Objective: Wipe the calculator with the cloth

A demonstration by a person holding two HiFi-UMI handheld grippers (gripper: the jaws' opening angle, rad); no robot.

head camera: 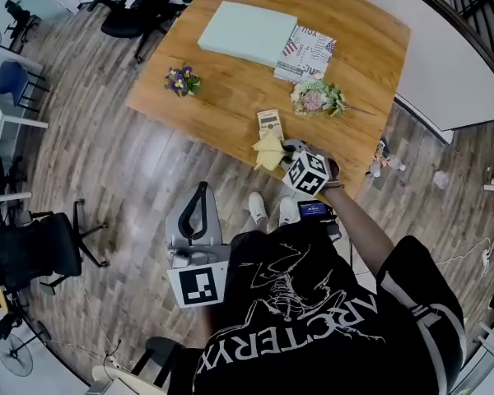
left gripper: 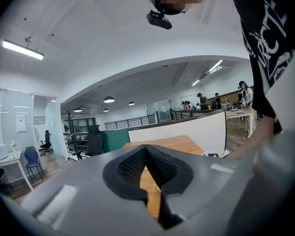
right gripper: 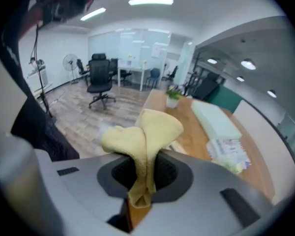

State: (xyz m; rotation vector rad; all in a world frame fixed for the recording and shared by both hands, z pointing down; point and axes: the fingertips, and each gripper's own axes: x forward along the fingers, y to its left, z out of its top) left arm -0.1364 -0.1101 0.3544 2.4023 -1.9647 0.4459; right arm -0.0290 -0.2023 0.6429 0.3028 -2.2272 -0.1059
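Note:
The beige calculator (head camera: 269, 123) lies near the front edge of the wooden table (head camera: 230, 97). A yellow cloth (head camera: 268, 151) hangs just in front of it, overlapping its near end, and my right gripper (head camera: 283, 156) is shut on that cloth. In the right gripper view the cloth (right gripper: 142, 132) bunches up out of the right gripper (right gripper: 143, 173) and hides the calculator. My left gripper (head camera: 200, 194) is held low over the floor, away from the table. In its own view the left gripper (left gripper: 146, 154) is shut with nothing between its pads.
On the table lie a pale green flat box (head camera: 247, 31), a patterned booklet (head camera: 306, 52), a flower bunch (head camera: 317, 97) and a small purple plant (head camera: 181, 81). A white partition (head camera: 445, 56) borders the table's right side. Office chairs (head camera: 41, 249) stand on the wooden floor at left.

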